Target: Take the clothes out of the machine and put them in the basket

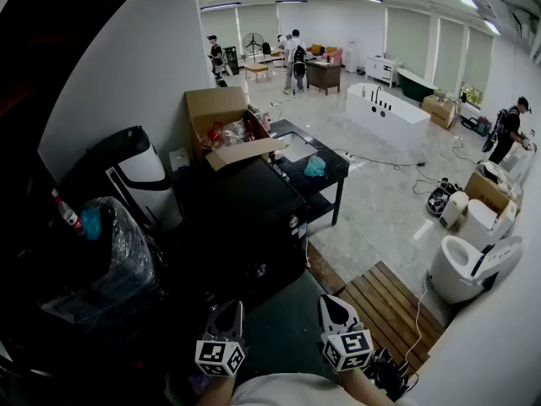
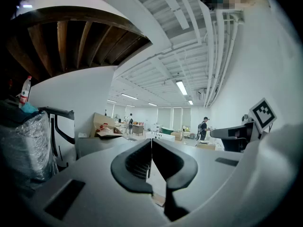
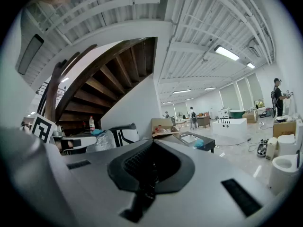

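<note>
Left tool (image 2: 151,143): ribbed black pads pressed together — empty.
Right tool (image 3: 152,145): closed tight, empty.
Floor (image 1: 385,189): glossy pale tiles — large open room.

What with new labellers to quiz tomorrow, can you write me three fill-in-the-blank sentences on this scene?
1. The left gripper and the right gripper both have their fingers ___, holding nothing.
2. The teal cloth lies on a black ___.
3. The white toilet stands near the head view's ___ edge, beside the wooden slats.
Missing words: shut; table; right.
</note>
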{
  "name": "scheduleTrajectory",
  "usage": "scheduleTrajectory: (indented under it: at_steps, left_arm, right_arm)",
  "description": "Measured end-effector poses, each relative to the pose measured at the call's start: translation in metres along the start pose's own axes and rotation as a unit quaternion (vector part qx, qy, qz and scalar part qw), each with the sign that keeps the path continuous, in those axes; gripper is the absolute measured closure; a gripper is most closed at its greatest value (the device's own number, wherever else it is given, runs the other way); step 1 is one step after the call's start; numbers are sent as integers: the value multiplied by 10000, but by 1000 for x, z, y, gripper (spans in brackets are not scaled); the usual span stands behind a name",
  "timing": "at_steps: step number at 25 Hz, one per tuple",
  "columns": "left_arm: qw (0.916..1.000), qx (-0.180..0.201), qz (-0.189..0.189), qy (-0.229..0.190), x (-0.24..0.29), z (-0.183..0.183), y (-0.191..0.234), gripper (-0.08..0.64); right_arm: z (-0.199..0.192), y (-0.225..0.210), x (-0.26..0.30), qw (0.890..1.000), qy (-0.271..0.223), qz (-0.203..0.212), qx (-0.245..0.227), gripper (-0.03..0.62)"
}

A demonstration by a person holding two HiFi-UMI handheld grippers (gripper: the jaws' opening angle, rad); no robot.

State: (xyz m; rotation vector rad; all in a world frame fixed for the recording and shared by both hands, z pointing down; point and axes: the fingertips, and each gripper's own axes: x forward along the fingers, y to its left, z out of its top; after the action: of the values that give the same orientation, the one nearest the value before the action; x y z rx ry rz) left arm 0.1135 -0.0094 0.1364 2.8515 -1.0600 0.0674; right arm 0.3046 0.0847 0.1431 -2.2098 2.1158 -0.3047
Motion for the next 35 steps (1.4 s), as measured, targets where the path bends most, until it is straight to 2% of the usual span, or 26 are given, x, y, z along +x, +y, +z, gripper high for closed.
scheduleTrajectory:
  at_steps: [11, 15, 35]
  left_arm:
    - [9999, 86, 11, -98, -2, 9, 5, 539]
    - [9999, 100, 12, -105, -3, 7, 7, 539]
    - [9999, 99, 43, -109, -11, 10, 11, 539]
  right_arm:
    - [2, 10, 7, 10000, -7, 56, -11, 586]
    - [3, 13, 7, 9999, -152, 62, 11, 584]
    - [5, 19, 12, 9997, -181, -100, -145, 578]
